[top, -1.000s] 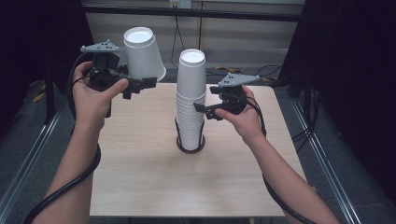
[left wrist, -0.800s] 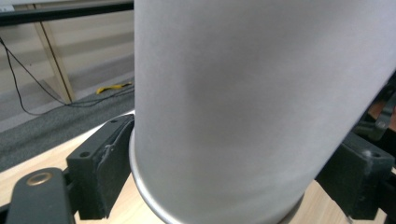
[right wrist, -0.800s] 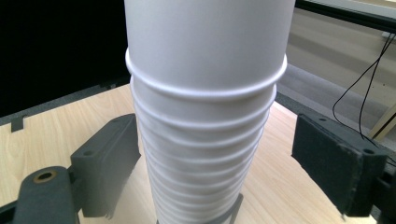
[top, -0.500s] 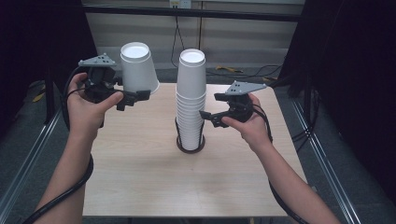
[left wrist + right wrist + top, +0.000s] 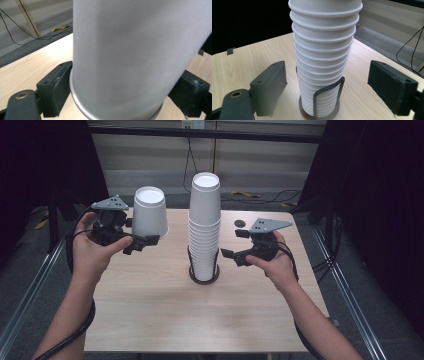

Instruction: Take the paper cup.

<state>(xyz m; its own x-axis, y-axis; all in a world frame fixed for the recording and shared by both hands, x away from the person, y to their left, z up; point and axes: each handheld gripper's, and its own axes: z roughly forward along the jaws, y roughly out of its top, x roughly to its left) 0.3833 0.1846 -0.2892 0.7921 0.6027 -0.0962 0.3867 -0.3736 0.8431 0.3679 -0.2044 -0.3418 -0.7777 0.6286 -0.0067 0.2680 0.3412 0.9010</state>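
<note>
A tall stack of upside-down white paper cups (image 5: 204,225) stands in a round wire holder (image 5: 203,275) at the middle of the wooden table (image 5: 150,310). My left gripper (image 5: 142,240) is shut on a single upside-down white cup (image 5: 149,213), held above the table's left side; in the left gripper view both jaws press the cup (image 5: 130,57) near its rim. My right gripper (image 5: 231,245) is open just right of the stack, a short gap from it. In the right gripper view the stack (image 5: 324,55) rises between the spread jaws, untouched.
A small dark disc (image 5: 240,223) lies on the table behind the right gripper. Cables (image 5: 260,197) run along the floor beyond the far edge. Metal rails (image 5: 30,285) flank both sides of the table. Dark curtains close in left and right.
My left gripper has carried the single cup down and leftward, away from the stack. My right gripper has let go of the stack, opened and drawn back to the right.
</note>
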